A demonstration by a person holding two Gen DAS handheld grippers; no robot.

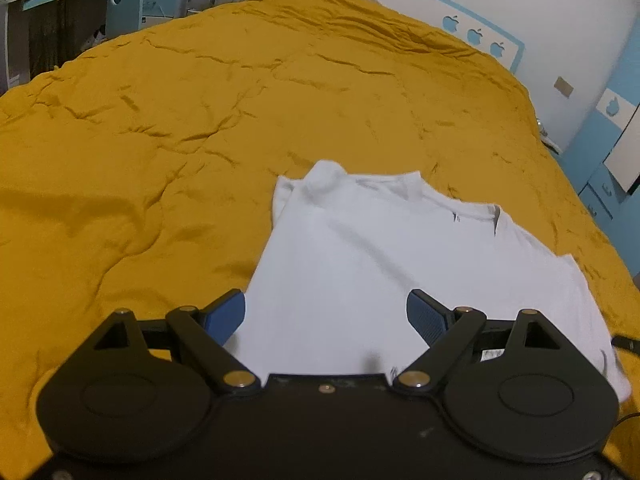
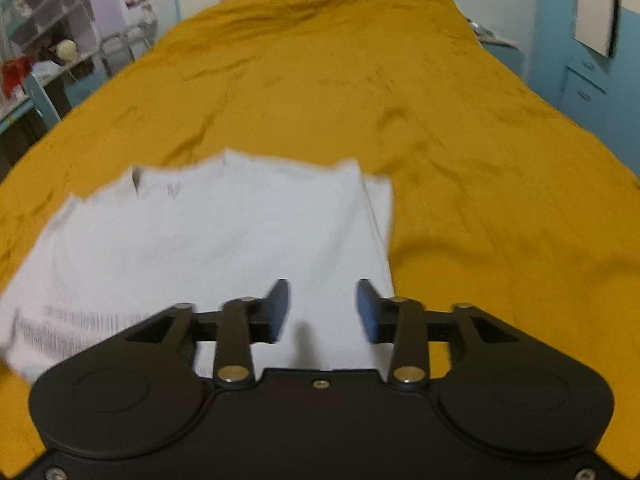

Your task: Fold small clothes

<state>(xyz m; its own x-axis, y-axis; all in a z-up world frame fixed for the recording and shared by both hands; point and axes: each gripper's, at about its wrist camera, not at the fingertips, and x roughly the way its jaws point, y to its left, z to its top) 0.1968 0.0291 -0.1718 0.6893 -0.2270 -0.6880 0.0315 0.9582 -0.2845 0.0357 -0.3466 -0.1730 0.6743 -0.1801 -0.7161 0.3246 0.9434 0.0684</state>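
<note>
A white T-shirt point(image 1: 392, 264) lies partly folded on the mustard-yellow bedspread point(image 1: 168, 120), its left side turned in, collar away from me. My left gripper point(image 1: 326, 312) hovers over the shirt's near left part, jaws wide open and empty. In the right wrist view the same T-shirt point(image 2: 208, 236) fills the lower left, blurred, with grey printed text near its hem. My right gripper point(image 2: 323, 308) is above the shirt's near right edge, jaws partly apart with only flat cloth seen below them; its blue pads point(image 2: 280, 308) grip nothing.
The yellow bedspread point(image 2: 460, 160) stretches far beyond the shirt on every side. A white headboard with blue apple shapes point(image 1: 476, 36) bounds the far end. Blue drawers point(image 2: 584, 92) stand at the right of the bed, shelves and a desk point(image 2: 36, 64) at the left.
</note>
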